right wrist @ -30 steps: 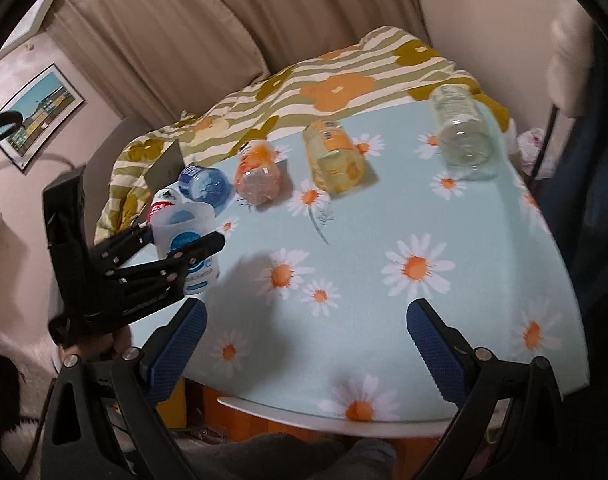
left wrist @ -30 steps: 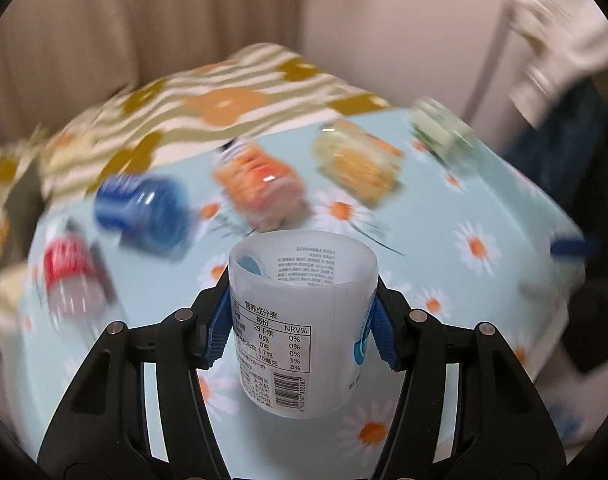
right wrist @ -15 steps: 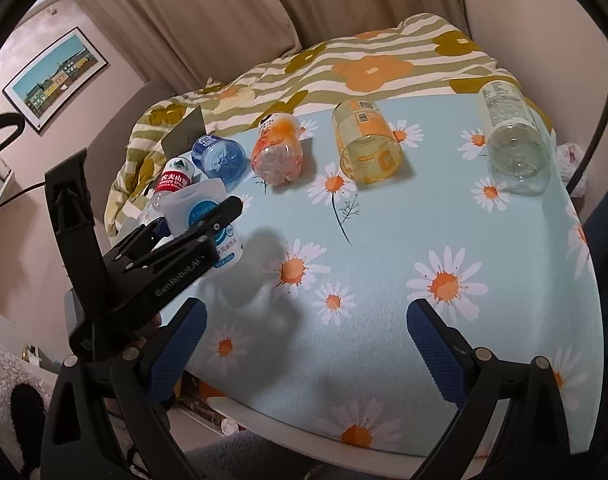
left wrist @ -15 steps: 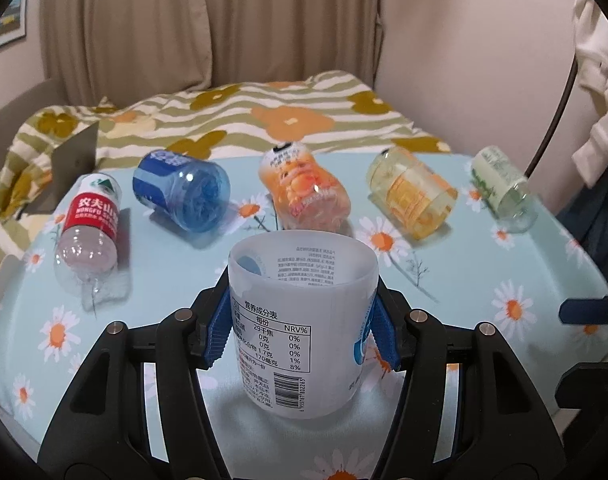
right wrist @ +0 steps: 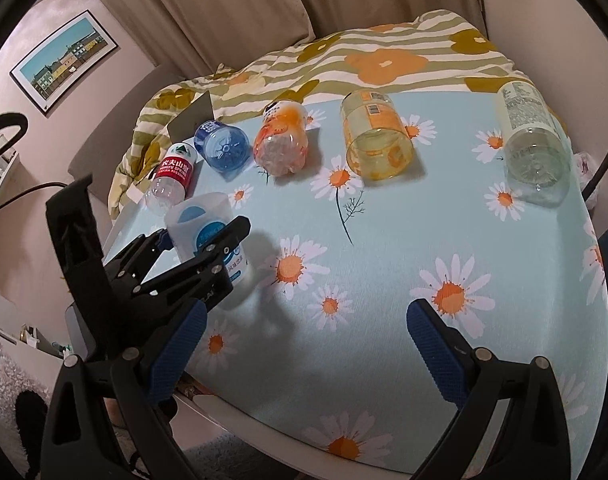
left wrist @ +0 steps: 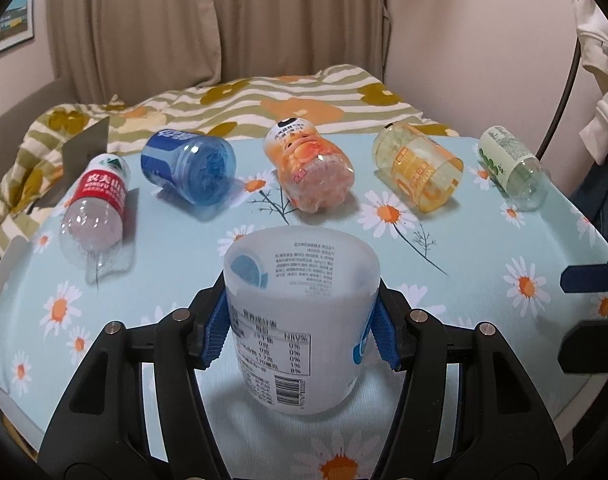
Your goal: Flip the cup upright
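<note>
The translucent white plastic cup with a printed nutrition label and blue logo stands upright with its open mouth facing up, at the near left part of the table. Its base looks to be on or just above the cloth; I cannot tell which. The left gripper clamps the cup at mid-height, its ribbed blue pads pressed against opposite sides of the wall. The right gripper hangs over the near edge of the table with its blue-padded fingers spread wide and nothing between them, well apart from the cup.

The table is covered by a light blue tablecloth printed with white-and-orange daisies. Along its far side five cut plastic bottles lie on their sides in a row: a clear one with a red label, a blue one, an orange-labelled one, a yellow one and a clear one with a green-and-white label. Behind the table lies a striped green-and-white blanket with orange flowers, backed by beige curtains. A framed picture of coloured houses hangs on the left wall.
</note>
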Available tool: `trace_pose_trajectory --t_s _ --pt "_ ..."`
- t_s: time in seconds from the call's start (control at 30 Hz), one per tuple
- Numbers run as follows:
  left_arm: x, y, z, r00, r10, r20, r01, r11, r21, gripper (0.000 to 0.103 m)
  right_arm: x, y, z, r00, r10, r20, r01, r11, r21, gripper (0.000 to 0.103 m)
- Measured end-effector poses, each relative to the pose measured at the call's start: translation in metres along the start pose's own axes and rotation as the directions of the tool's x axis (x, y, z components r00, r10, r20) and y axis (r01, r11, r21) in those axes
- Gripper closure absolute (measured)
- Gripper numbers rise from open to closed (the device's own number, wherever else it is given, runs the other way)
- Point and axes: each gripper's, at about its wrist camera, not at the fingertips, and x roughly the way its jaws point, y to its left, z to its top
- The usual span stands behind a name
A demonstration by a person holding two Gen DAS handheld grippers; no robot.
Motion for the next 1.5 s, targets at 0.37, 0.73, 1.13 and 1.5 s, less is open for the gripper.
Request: trace_pose_trajectory --t_s 0.37,0.73,1.13,1.5 --pt "-0.010 0.004 -0.017 1.000 -0.010 -0.007 0.010 1.000 -0.019 0.039 -0.001 0.011 -0.004 1.000 0.001 -0.002 -0.001 0.999 -0.037 0.003" --pt "-0.023 0.006 -0.014 1.000 -0.004 -0.027 0.004 1.000 -0.012 0.000 -0.013 0.017 -0.006 0.999 -0.019 0.037 0.021 0.999 -0.039 0.003" --pt "-0.095 0.044 0.039 0.997 0.043 -0.058 -0.042 0.999 0.015 0.000 -0.059 0.057 0.010 0.989 -0.101 0.108 0.109 0.992 -0.070 0.003" --pt "-0.167 0.096 0.073 0.992 0.088 -0.093 -0.090 0.996 -0.019 0.000 -0.105 0.120 0.022 0.921 -0.345 0.184 0.362 0.929 -0.074 0.003"
